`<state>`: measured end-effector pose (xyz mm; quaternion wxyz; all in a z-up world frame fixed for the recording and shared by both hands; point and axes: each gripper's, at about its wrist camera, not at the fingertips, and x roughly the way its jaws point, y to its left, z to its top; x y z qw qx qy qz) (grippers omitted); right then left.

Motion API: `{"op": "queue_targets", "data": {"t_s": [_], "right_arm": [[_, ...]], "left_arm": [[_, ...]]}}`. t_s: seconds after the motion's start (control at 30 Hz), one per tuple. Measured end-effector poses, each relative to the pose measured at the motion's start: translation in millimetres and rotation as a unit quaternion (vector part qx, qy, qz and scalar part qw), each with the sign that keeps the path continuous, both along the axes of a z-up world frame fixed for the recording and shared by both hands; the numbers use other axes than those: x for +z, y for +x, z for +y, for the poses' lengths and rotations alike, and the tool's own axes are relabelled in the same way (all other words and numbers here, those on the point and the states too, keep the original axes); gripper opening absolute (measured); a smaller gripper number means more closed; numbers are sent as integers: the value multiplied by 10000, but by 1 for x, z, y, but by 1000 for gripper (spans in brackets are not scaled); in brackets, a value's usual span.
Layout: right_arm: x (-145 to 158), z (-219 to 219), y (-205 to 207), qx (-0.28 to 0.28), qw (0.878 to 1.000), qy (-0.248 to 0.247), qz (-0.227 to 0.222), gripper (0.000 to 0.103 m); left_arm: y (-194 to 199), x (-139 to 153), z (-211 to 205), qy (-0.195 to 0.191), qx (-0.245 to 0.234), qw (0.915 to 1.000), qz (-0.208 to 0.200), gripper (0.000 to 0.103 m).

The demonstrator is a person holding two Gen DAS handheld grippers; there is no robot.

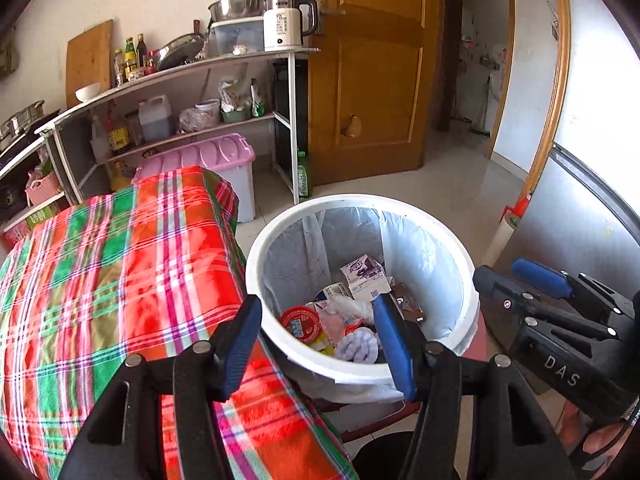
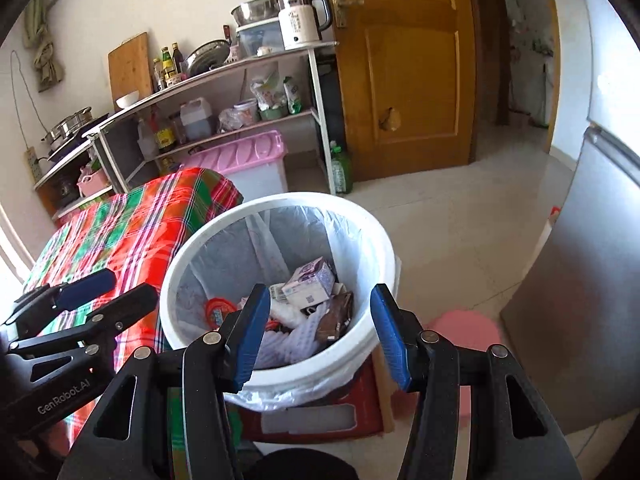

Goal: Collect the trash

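A white trash bucket (image 1: 464, 280) lined with a thin plastic bag stands beside the plaid-covered table (image 1: 120, 264). Inside lie a milk carton (image 1: 362, 274), a red-lidded cup (image 1: 300, 322), a brown wrapper (image 2: 336, 316) and white foam pieces (image 1: 358, 346). My left gripper (image 1: 320, 344) hangs open above the bucket's near rim, nothing between its blue pads. My right gripper (image 2: 320, 334) is open too, over the same bucket (image 2: 384, 256), empty. Each gripper shows in the other's view: the right one (image 1: 516, 280) at the right edge, the left one (image 2: 116, 286) at the left.
A shelf unit (image 1: 192, 92) with pots, bottles and a white kettle (image 1: 286, 24) lines the back wall. A pink-lidded storage box (image 1: 216, 160) sits behind the table. A wooden door (image 1: 372, 80) stands ahead, a grey fridge (image 2: 592, 248) to the right. The bucket rests on a red box (image 2: 320, 416).
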<state>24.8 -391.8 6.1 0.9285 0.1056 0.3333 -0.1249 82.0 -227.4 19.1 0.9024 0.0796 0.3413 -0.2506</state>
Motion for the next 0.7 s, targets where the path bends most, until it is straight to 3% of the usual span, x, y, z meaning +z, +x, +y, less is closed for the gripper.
{"op": "queue_targets", "data": {"t_s": [0.13,0.33,0.43,0.7], "right_arm": [[7,9,-17,-56,9998,17,-208,53],[13,21,-39,-83,9990,-13,-446,53],[15,29,-48,-118,9984,-256,-493,53],[15,35,-60,-116,9983,-136,-551,53]], "left_arm": [[-15,6,12,-193,34,9998,-28,64],[-41,11,20,-78,205,9988,-446,68],[-48,11,25,-125,245,9987,-436,69],[-55,9,33,-197,330,9985,-386,69]]}}
